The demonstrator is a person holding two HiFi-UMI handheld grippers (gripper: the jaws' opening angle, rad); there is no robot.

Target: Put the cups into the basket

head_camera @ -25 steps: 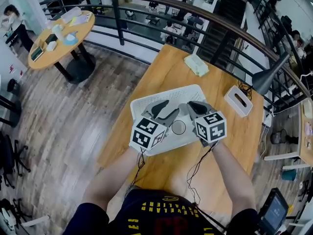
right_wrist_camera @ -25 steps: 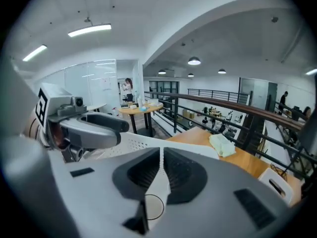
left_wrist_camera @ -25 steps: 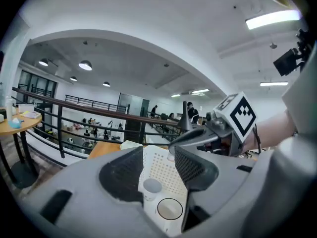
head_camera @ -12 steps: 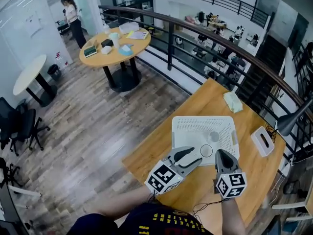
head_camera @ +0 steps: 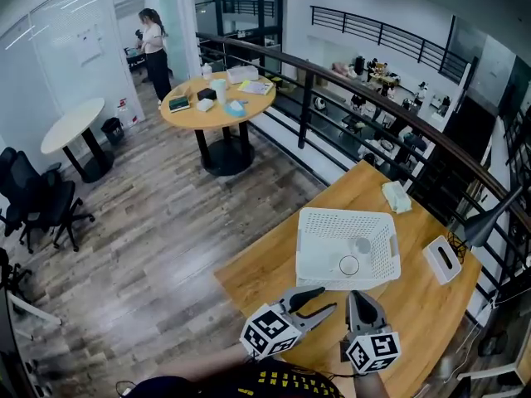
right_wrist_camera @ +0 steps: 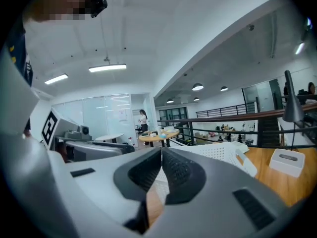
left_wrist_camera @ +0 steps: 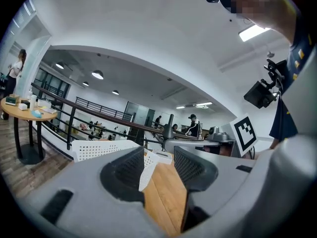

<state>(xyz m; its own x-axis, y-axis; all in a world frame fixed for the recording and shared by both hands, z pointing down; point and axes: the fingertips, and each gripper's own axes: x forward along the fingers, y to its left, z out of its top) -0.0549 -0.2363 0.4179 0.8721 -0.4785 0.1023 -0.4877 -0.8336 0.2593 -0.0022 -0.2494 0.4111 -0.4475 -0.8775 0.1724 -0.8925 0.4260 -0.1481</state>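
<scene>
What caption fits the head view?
Left gripper open, right gripper shut, both empty, short of the basket holding two cups.

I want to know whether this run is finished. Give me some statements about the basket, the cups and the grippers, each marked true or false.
1. The white basket stands on the wooden table. True.
2. A cup sits inside the basket. True.
3. The left gripper holds a cup. False: its jaws stand apart with nothing between them.
4. The right gripper has its jaws wide open. False: they are together and empty.
5. Both grippers hang over the basket. False: they are at its near side, short of its wall.
6. A white box stands on the table right of the basket. True.
</scene>
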